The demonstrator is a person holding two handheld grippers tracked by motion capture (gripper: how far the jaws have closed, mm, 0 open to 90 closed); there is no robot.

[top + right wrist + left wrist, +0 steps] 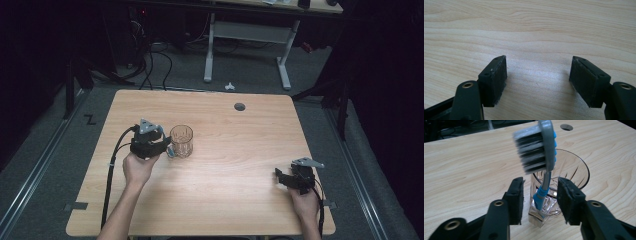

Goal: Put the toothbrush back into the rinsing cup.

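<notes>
On the pale wooden table (pixel 225 150), a blue-and-grey toothbrush (pixel 544 170) is seen standing bristles-up, its handle in or against a clear cut-glass tumbler (pixel 564 185). The left gripper (pixel 540 192) is parted around the handle, untouching. The right gripper (pixel 537 75), well apart, is held wide and empty.

A dimly lit lab or test room is shown. A bare wooden table (pixel 240 150) with a cable hole (pixel 239 106) is set on grey carpet (pixel 240 70), flanked by metal floor rails (pixel 40 165); loose cables (pixel 150 65) are trailed beneath a white-legged desk (pixel 250 35) behind it.
</notes>
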